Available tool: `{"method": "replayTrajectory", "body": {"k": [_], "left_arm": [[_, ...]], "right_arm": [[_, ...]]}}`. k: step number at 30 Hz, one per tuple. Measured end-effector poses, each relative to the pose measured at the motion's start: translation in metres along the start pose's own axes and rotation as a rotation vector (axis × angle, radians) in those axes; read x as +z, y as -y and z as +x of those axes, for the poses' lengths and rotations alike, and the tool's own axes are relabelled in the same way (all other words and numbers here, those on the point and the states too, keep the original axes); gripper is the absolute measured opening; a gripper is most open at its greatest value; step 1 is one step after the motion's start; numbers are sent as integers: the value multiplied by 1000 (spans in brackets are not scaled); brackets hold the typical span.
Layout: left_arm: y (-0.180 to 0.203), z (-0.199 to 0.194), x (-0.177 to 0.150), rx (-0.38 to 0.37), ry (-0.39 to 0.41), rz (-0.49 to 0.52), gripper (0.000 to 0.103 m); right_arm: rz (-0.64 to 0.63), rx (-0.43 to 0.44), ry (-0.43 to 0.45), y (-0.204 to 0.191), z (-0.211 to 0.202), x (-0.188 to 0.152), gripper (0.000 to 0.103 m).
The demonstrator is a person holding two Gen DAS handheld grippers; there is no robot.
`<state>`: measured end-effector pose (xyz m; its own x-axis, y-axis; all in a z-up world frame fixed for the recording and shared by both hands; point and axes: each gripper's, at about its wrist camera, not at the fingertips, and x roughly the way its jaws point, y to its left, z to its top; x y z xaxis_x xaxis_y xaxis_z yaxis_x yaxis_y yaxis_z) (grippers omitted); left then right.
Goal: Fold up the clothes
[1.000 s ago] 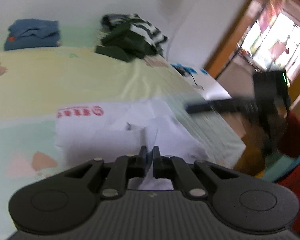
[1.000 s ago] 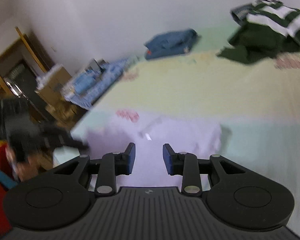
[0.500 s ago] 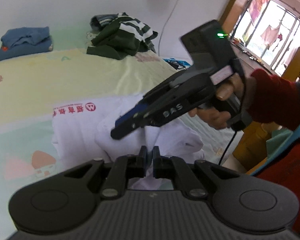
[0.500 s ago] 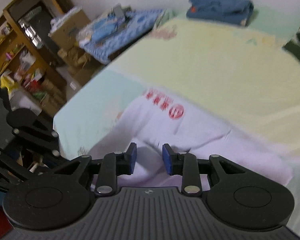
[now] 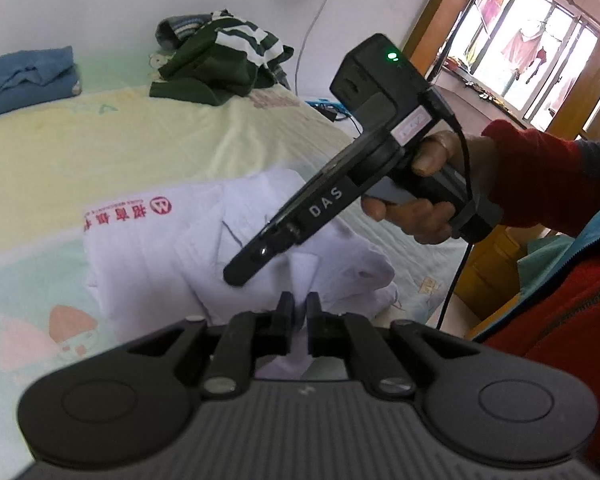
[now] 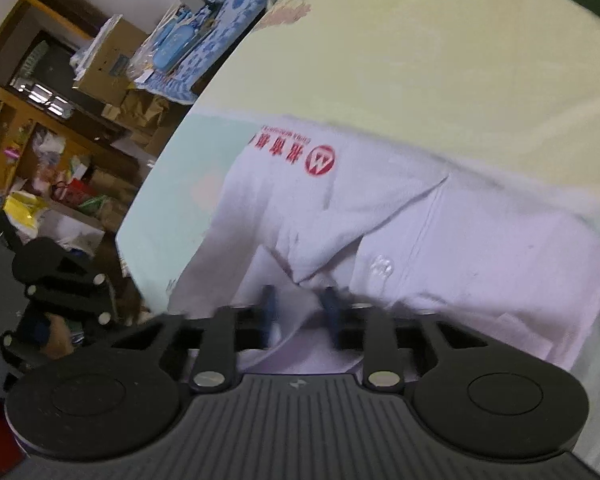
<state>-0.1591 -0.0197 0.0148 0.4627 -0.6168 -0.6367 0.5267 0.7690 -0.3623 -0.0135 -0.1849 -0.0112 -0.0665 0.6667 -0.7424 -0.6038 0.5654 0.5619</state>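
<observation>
White cloth of the shirt [image 5: 204,240], lying on the bed [image 5: 100,148], is pinched at 6 o'clock by the shut left gripper [image 5: 298,312], while the right gripper [image 6: 300,312] has just been closing on a fold, so lifting together is judged next.

The shirt [image 5: 148,252] is lying on the bed [image 5: 100,148] just ahead of the left tongs [image 5: 298,312]. The right tongs [image 5: 240,276] are hanging over it. Two clothes piles [image 5: 220,64] are sitting far beyond.
</observation>
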Motion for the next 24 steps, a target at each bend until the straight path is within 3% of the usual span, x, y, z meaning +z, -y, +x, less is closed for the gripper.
{"method": "replayTrajectory", "body": {"k": [9,14,15,18,20,22,24], "left_arm": [[-5,6,-2,-30,-28,-14,0],[-13,3,4,-29,-18,-22,0],[-14,1,5,-27,-14,-25,0],[-22,-1,7,-14,-1,-55,0],[-24,-2,5,-4,-15,-50,1],[-25,-3,2,4,-31,-42,2],[-27,-2,1,12,-43,-41,5]], "right_arm": [[19,-61,64,4,-42,-20,5],[5,-104,56,4,-35,-23,5],[3,-96,75,2,-37,-23,10],[38,-118,173,7,-56,-24,46],[61,-133,195,13,-67,-26,40],[68,-103,139,18,-71,-35,30],[73,-39,63,18,-66,-47,30]]}}
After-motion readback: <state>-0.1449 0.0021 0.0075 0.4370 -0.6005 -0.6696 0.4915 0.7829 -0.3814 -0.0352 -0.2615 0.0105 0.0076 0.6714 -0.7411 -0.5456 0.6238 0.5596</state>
